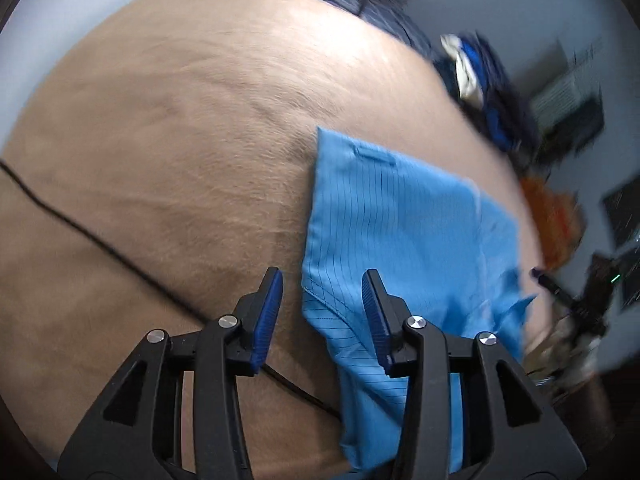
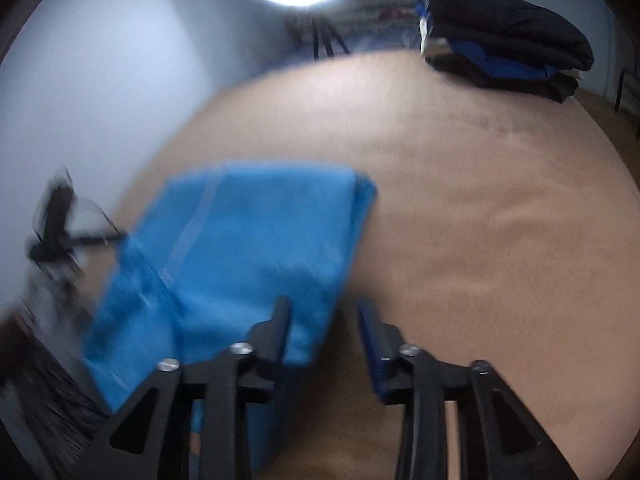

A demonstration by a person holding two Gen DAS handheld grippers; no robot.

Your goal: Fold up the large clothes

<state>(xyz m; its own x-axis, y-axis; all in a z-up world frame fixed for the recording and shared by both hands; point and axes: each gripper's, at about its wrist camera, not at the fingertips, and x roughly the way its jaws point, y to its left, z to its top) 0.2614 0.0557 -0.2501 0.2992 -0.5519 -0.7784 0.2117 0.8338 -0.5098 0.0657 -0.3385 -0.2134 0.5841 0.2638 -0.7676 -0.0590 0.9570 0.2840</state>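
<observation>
A light blue garment with fine dark stripes lies folded on the tan bed cover. My left gripper hovers open over the garment's left edge, and its blue pads touch nothing. In the right wrist view the same blue garment is blurred and lies to the left and ahead. My right gripper stands open above the garment's right edge, with only the tan cover showing between its fingers.
A black cable runs across the cover at the left. A stack of folded dark and blue clothes sits at the far right corner. An orange item and dark gear lie beyond the bed's right edge.
</observation>
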